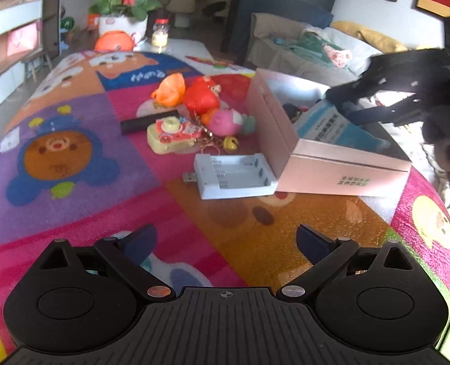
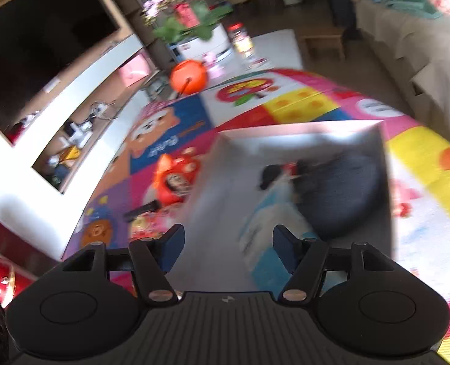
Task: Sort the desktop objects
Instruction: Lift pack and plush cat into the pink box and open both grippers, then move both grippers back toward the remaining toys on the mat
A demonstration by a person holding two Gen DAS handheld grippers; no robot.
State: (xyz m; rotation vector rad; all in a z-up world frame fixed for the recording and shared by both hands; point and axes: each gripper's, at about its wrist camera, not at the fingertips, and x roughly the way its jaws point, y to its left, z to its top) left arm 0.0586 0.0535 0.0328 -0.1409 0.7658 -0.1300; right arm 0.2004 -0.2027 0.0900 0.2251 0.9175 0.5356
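My left gripper (image 1: 226,237) hangs open and empty over the colourful play mat (image 1: 72,158). Ahead of it lies a white battery charger (image 1: 234,176), touching the open pink box (image 1: 285,140). Behind the charger are a yellow toy camera (image 1: 171,135), a black bar (image 1: 148,121), a red plush (image 1: 202,95), an orange toy (image 1: 170,89), a pink toy (image 1: 225,121) and a gold bell (image 1: 231,143). My right gripper (image 2: 229,234) is open above the box (image 2: 225,164), with nothing between its fingers. A blue-white packet (image 2: 273,222) and a dark pouch (image 2: 343,188) lie inside.
At the mat's far end stand an orange round container (image 1: 115,41), a potted plant (image 1: 123,24) and a jar (image 1: 160,32). A sofa (image 1: 316,48) runs along the right. A TV cabinet (image 2: 72,70) lines the left. The right wrist view is motion-blurred.
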